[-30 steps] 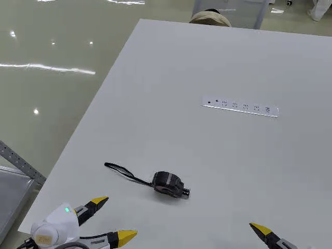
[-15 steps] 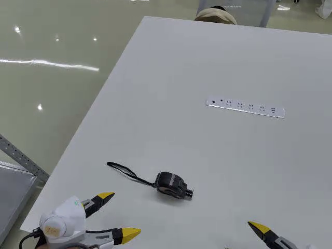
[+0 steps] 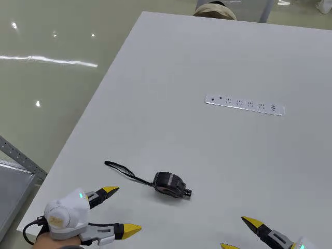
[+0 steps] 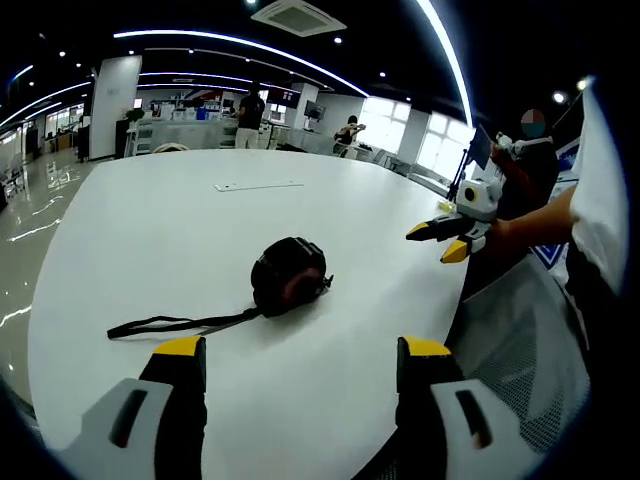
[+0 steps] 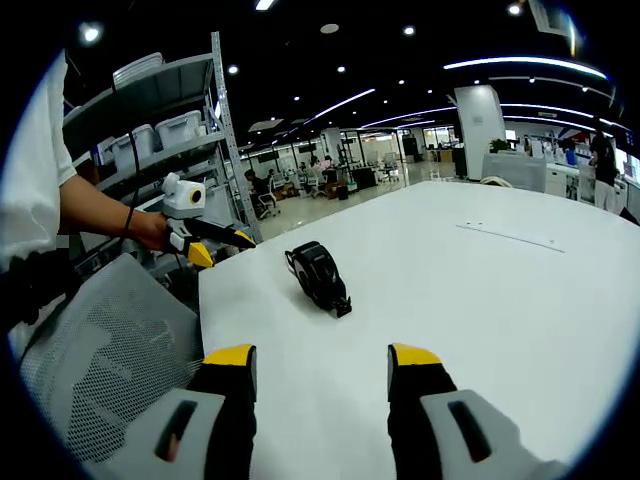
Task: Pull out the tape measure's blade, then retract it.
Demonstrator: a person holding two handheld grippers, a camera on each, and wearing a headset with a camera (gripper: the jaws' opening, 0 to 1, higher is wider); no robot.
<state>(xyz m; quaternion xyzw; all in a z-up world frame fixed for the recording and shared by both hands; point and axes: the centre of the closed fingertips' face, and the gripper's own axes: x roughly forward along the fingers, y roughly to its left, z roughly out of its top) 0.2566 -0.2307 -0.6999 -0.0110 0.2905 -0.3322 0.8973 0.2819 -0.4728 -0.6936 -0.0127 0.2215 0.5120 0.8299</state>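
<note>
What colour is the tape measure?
The tape measure is black; best seen in the left gripper view.

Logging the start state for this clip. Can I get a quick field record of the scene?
tape measure: lying on the table, hook tight against its body, nothing pulled out
left gripper: open, short of the tape measure
right gripper: open, also short of it
strap: loose on the table, on the left gripper's side
power strip: flat, farther back

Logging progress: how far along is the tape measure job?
Done: nothing visible; the tape measure lies on the table with its blade in. In hand: nothing; the left gripper and right gripper are open, short of it. Left: grasp, pull the blade out, retract.
</note>
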